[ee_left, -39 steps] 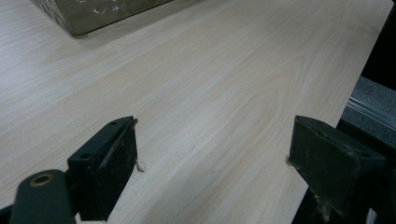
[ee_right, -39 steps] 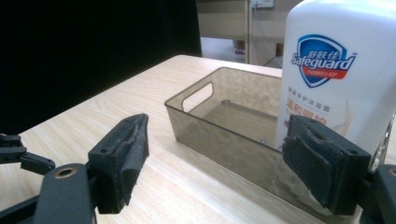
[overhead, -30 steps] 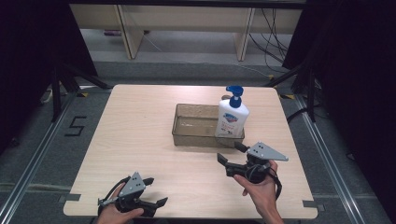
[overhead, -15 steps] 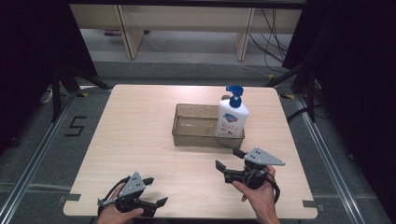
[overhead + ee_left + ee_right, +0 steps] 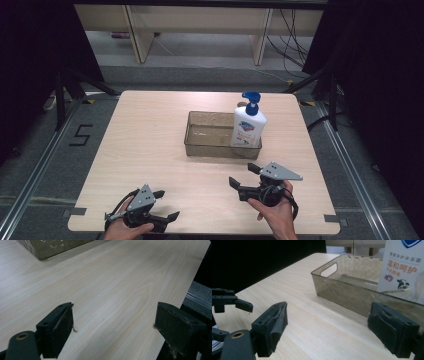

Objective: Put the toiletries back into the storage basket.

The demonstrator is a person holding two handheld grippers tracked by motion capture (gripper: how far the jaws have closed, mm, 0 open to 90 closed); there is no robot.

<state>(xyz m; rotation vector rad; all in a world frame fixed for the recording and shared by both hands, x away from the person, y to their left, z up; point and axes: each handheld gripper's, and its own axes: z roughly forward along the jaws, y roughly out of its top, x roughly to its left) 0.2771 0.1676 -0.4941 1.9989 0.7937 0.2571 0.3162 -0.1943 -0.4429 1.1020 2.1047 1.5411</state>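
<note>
A clear brownish bin [image 5: 210, 136] stands in the middle of the wooden table [image 5: 145, 145]. A white soap bottle with a blue pump [image 5: 248, 125] stands upright inside its right end. My right gripper [image 5: 243, 175] hovers near the front edge, just short of the bin, pointing left. Its jaws have just been opening and nothing is between them. Along those jaws, in the right gripper view [image 5: 327, 327], I see the bin [image 5: 347, 290] and the bottle's label [image 5: 403, 267]. My left gripper [image 5: 166, 204] rests at the front left, open and empty [image 5: 113, 322].
From the left gripper view a corner of the bin [image 5: 50, 247] shows far off, with the table's edge [image 5: 192, 292] at the right. The left gripper [image 5: 227, 302] appears at the left of the right gripper view. Shelf legs [image 5: 140, 35] and cables [image 5: 295, 45] lie beyond the table.
My right gripper has drawn back a little from the bin toward the front edge, and its jaws stand slightly wider. The left gripper, bin and bottle have not moved.
</note>
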